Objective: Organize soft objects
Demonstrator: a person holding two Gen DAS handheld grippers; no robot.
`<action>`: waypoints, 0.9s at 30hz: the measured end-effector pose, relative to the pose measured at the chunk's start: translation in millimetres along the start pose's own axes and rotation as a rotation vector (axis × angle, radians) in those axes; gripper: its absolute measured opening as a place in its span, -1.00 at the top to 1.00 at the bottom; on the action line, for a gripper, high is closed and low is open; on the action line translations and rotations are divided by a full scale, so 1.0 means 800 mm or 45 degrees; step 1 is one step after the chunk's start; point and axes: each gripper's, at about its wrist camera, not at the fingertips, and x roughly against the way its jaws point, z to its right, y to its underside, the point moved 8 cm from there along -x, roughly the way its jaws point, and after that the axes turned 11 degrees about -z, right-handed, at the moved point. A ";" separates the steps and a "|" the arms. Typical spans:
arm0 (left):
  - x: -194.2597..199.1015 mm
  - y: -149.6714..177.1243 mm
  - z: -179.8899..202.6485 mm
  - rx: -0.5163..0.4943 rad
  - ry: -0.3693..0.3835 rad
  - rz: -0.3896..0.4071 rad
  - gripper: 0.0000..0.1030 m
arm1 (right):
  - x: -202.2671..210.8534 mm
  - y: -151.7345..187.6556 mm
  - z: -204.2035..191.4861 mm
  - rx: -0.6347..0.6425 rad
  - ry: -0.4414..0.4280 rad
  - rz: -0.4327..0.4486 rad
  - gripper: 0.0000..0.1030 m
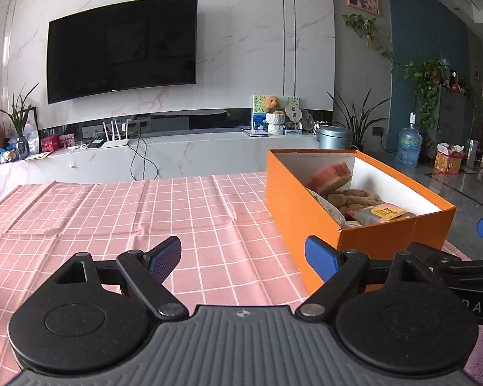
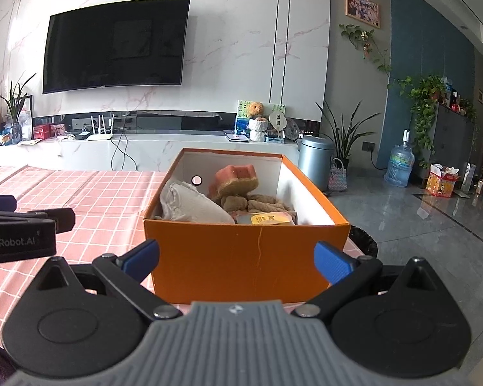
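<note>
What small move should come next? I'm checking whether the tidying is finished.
Probably draw both grippers back from the open orange cardboard box. The left gripper and right gripper are open and hold nothing, the soft items, like the pale cloth bundle, already lie inside, and no loose item shows on the pink checked tablecloth.

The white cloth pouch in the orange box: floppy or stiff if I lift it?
Probably floppy: the white cloth pouch sags against the orange box wall. Likely light, since it looks like thin stitched fabric. Its slumped shape suggests it would drape, not roll.
</note>
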 end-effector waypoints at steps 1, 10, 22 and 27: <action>-0.001 0.000 -0.001 0.004 -0.001 -0.001 -0.97 | -0.001 -0.003 0.000 -0.001 0.000 0.001 -0.95; 0.008 -0.003 -0.003 0.003 -0.035 0.012 -0.97 | 0.007 -0.006 -0.002 0.000 -0.006 0.017 -0.95; 0.018 -0.006 -0.003 -0.011 -0.045 0.024 -0.97 | 0.016 -0.005 -0.005 0.009 -0.025 0.024 -0.95; 0.020 -0.007 -0.003 -0.013 -0.048 0.025 -0.97 | 0.017 -0.005 -0.005 0.006 -0.028 0.031 -0.95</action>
